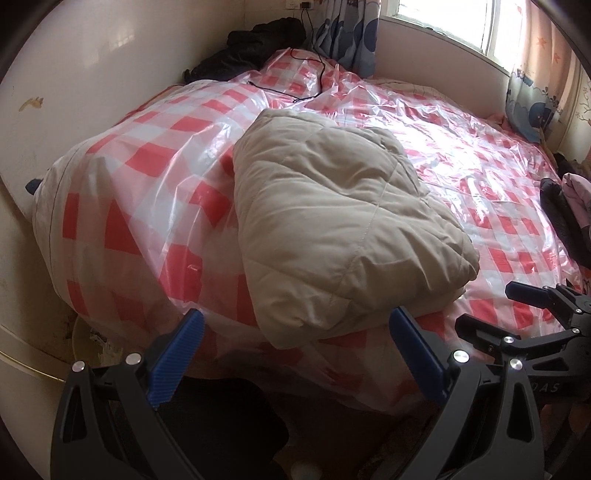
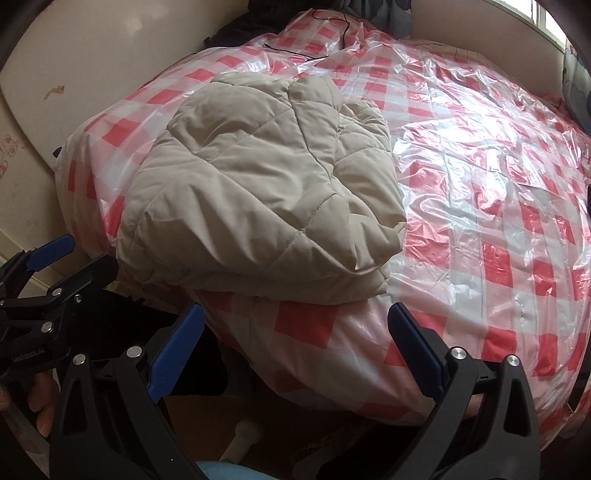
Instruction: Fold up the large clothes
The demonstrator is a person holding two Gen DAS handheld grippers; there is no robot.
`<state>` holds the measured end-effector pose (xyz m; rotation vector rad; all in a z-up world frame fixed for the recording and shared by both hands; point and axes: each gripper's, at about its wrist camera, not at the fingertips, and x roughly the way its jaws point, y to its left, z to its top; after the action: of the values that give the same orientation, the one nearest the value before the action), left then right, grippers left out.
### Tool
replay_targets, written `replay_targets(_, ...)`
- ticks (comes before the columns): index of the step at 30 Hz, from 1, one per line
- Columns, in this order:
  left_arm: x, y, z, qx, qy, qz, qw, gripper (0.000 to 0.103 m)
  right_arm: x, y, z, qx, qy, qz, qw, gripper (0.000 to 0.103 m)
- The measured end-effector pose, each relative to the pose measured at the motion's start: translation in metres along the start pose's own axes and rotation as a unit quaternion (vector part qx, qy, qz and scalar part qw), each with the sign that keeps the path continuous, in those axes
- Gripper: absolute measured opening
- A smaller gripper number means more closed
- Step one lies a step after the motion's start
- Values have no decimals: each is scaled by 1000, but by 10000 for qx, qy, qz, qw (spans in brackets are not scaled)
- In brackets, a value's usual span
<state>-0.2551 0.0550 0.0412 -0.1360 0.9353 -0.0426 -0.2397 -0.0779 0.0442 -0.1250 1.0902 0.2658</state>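
A beige quilted coat [image 1: 343, 229], folded into a compact bundle, is seen at the centre of the frame on a bed [image 1: 498, 206] covered with red-and-white checked plastic sheeting [image 1: 147, 206]. At lower left, the left hand-held gripper [image 1: 295, 354] is held released and empty, short of the bundle's near edge; at lower right, the right hand-held gripper [image 2: 295, 350] is likewise spread apart, grasping nothing. With both tools withdrawn, the fold is judged largely complete.

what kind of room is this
Most likely a bedroom: a bed under a red-checked plastic sheet fills the view, with a window, curtains, and a folded beige jacket on top.
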Motion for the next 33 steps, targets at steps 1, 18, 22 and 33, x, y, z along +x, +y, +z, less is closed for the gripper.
replay_targets(1, 0, 0, 0, 2, 5, 4, 10000, 96, 0, 0, 0, 7, 3, 5, 10000, 96)
replay_targets(18, 1, 0, 1, -27, 64, 33, 10000, 96, -2, -2, 0, 12, 99, 3, 10000, 96)
replay_targets(22, 2, 0, 1, -33, 74, 38, 10000, 96, -2, -1, 0, -21, 128, 4, 9999, 96)
replay_targets(33, 6, 1, 0, -61, 179, 40, 9998, 96, -2, 0, 0, 15, 200, -9, 9998, 96)
